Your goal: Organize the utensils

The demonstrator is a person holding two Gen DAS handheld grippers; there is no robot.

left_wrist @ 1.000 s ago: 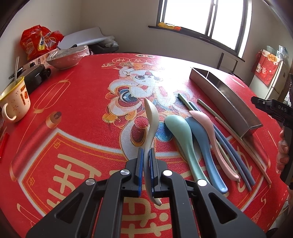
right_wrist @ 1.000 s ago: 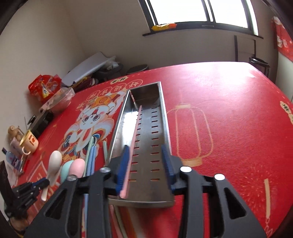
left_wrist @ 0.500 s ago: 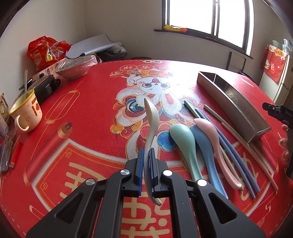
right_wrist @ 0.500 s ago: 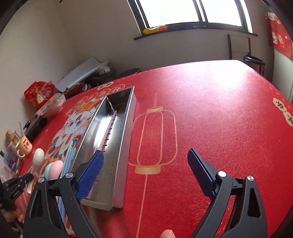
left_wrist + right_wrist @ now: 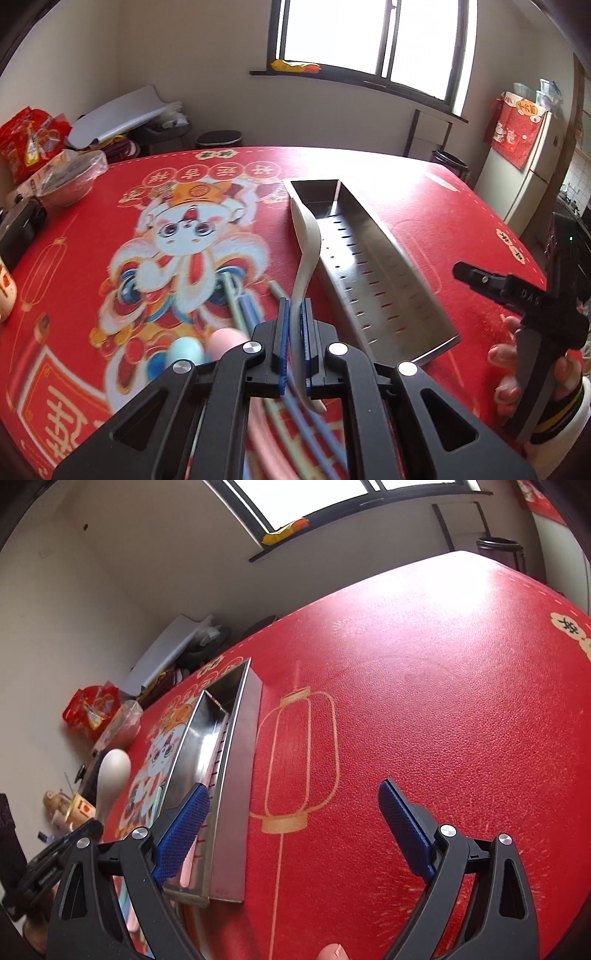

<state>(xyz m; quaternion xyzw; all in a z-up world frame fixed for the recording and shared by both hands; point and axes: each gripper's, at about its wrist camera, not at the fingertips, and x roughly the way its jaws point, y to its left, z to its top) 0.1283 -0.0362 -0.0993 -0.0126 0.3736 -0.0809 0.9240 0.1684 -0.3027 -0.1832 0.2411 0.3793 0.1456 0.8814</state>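
Spoon point(image 5: 306, 242) in left claw point(image 5: 294, 343), over red tablecloth point(image 5: 424, 686), window point(image 5: 373, 40) behind

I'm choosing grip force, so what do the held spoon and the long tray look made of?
The beige spoon, clamped in the left gripper, looks like matte plastic or a wheat-straw composite: an even, dull surface with no sharp glare. The tray looks like stainless steel: a brushed, mirror-like sheen, thin folded walls and punched slots in its floor.

Blue chopsticks point(image 5: 314, 435), pink spoon point(image 5: 258, 424) motion-blurred, partly hidden under left gripper point(image 5: 294, 343); pink chopstick point(image 5: 184, 871) mostly behind right gripper point(image 5: 295, 830) pad.
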